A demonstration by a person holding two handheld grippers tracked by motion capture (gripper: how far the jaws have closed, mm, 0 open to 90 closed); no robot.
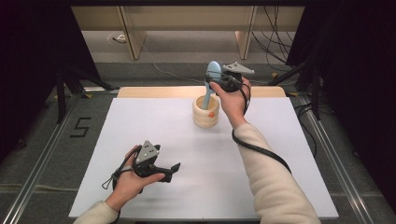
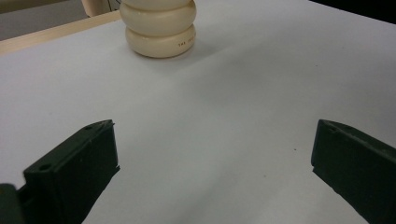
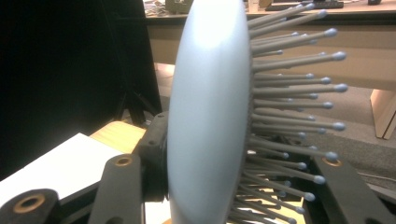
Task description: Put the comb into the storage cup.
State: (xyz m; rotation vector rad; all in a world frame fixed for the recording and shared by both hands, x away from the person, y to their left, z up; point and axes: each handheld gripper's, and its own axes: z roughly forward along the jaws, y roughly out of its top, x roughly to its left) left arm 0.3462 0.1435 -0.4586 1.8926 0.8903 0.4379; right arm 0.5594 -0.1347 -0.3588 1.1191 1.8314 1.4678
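R tool [image 1: 215,84] clenched on brush [image 1: 213,71], handle in cup [image 1: 206,112] near table's far edge; release left. L tool [image 1: 173,169] released, idle.

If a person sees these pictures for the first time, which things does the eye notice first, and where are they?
First is the pale blue hairbrush, held upright by the right gripper above the far edge of the table, its handle going down into the cream ribbed holder; in the right gripper view its bristles stick out sideways. Next is the left gripper, with its jaws open and nothing between them, near the front left of the white table.
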